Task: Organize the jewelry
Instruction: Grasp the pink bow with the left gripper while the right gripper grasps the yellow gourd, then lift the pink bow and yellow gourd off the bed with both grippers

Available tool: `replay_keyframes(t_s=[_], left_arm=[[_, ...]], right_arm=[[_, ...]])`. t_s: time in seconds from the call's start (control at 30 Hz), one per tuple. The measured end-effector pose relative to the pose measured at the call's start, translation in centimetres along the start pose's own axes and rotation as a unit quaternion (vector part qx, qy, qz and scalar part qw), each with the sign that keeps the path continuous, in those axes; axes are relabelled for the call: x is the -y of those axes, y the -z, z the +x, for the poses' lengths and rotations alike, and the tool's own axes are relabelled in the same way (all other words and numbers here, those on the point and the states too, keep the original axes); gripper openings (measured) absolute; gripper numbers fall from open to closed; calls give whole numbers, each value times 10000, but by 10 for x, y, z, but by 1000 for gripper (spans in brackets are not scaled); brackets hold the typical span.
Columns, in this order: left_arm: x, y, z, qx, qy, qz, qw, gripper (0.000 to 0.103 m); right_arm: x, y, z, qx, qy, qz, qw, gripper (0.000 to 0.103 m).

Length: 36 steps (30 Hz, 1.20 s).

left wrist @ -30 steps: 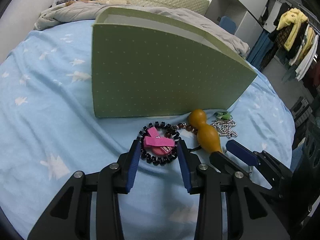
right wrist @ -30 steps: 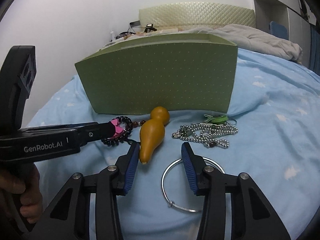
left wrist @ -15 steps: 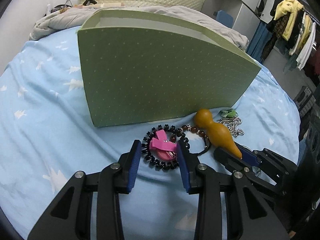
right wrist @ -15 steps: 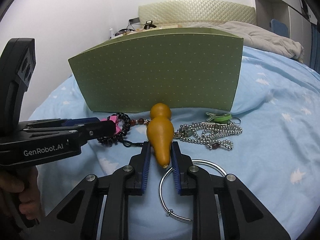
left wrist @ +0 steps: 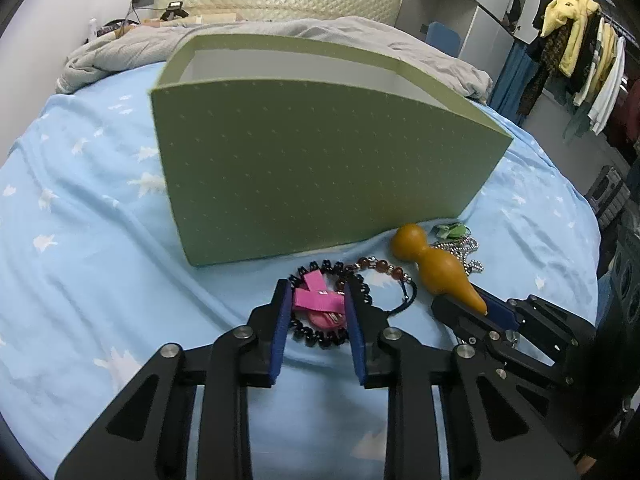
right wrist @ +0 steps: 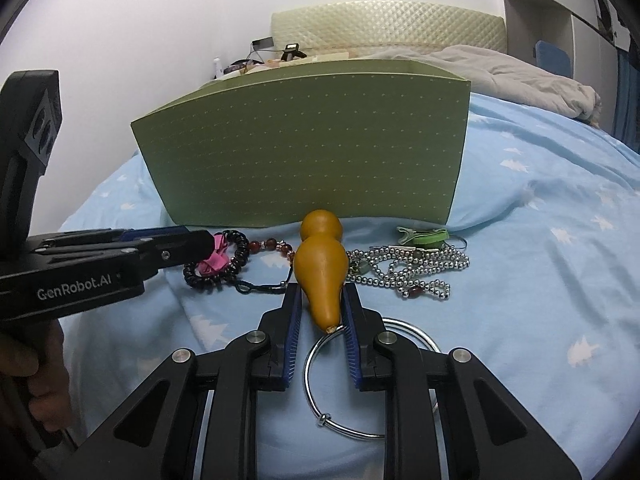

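My left gripper [left wrist: 318, 292] straddles a pink hair clip [left wrist: 318, 302] that lies inside a black coil hair tie [left wrist: 320, 338] on the blue bedsheet. Its jaws are closing with the clip between them, and the pads stand just off its ends. My right gripper [right wrist: 322, 300] is shut on the narrow end of a yellow-brown gourd [right wrist: 320, 264], which lies pointing toward the green dotted box [right wrist: 304, 152]. The left wrist view also shows the gourd [left wrist: 436, 268], the right gripper [left wrist: 468, 306] and the open-topped box [left wrist: 320, 168]. The left gripper [right wrist: 200, 242] reaches the pink clip [right wrist: 214, 260] from the left.
A string of brown beads [right wrist: 272, 245] runs from the coil to the gourd. A silver bead necklace [right wrist: 400, 268] and a green clip [right wrist: 424, 236] lie right of the gourd. A silver hoop [right wrist: 312, 384] lies under the right gripper. A hand [right wrist: 24, 368] holds the left gripper. A grey blanket [left wrist: 280, 32] lies behind the box.
The right gripper's jaws slid around the gourd's narrow end and shut on it. The left jaws narrowed around the pink clip, and the left view rolled slightly.
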<state>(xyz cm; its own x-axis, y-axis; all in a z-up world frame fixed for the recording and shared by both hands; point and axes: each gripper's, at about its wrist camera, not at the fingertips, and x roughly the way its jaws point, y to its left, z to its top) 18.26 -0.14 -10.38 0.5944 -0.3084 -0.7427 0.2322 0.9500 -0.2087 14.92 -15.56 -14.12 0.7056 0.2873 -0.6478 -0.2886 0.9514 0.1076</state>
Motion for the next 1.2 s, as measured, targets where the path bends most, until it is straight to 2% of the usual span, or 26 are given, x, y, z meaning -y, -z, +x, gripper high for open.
replay_keyframes(t_s=[0.33,0.47,0.73,1.0,1.2], left_arm=[[1,0,11,-105,-62,1,9999,21],[-1,-2,13,-118,-111,-18,9999,10],[-4,-5,5,-58,-23,-126,9999,3],[2,-6,-7,-87,127,-171,9997,0],[7,-9,-23,-1,158,-148,9998,0]], right_arm=[[0,0,1,-7,11,-11,10000,18],[1,0,1,-9,7,7,10000,18],[4,-2,-2,8,66,62,10000,18],[2,-6,-18,114,157,72,9998,17],[0,-13,-35,252,232,50,9994,11]])
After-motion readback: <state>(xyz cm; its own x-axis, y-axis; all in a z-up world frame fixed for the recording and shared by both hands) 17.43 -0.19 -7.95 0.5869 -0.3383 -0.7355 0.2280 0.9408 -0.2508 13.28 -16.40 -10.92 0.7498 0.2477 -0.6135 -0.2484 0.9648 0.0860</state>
